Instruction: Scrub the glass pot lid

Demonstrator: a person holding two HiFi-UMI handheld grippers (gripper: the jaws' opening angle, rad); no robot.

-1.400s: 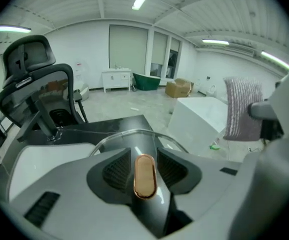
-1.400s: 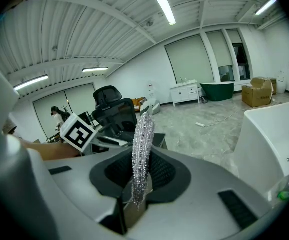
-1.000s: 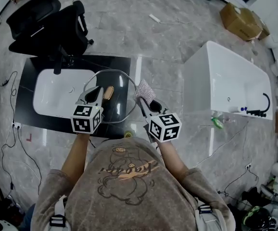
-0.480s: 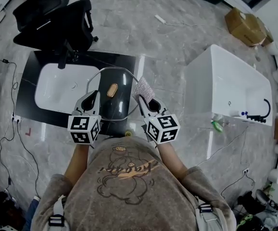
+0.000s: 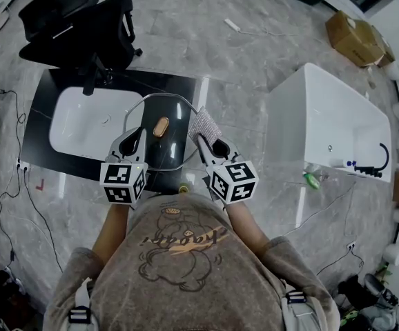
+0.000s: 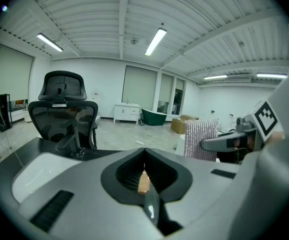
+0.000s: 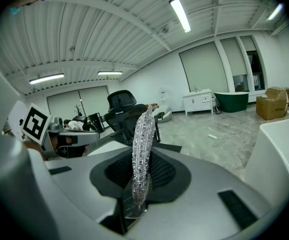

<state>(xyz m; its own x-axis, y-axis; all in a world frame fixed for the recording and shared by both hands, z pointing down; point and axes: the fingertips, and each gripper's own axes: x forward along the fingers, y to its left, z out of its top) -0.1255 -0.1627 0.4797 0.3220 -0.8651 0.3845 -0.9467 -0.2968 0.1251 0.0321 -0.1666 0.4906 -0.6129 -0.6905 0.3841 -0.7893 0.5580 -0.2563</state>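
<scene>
Head view is showing the person standing at the front edge of a black bench (image 5: pixel 158 88) with a white sink (image 5: pixel 89 126) set into it. They are holding the lid (image 5: pixel 172 150) up over the bench's right end, beside the sink.

The left tool (image 5: pixel 136 135) is pressing together on the lid's near left rim. In the left gripper view the glass is running edge-on out from between the jaws, with the amber knob (image 5: pixel 161 126) sitting beyond it.

The right tool (image 5: pixel 202 139) is pinching a silvery scrubber (image 5: pixel 205 124), which is standing upright out of the jaws. From above, the scrubber is sitting right at the lid's right rim. I cannot tell whether it is actually touching the glass.

To my eye, the person is lining up for a scrubbing stroke, with the lid gripped and the scrubber presented to it. No rubbing is evident yet.

The next move is calling for the right tool to lay the scrubber's flat face against the glass and work it back and forth. The left tool needs to be bracing the lid against that push. With the grip only on the rim, the lid is likely to swing or slip if the scrubber is bearing down far from the left tool. Light pressure and strokes starting near the held edge look wise.
</scene>
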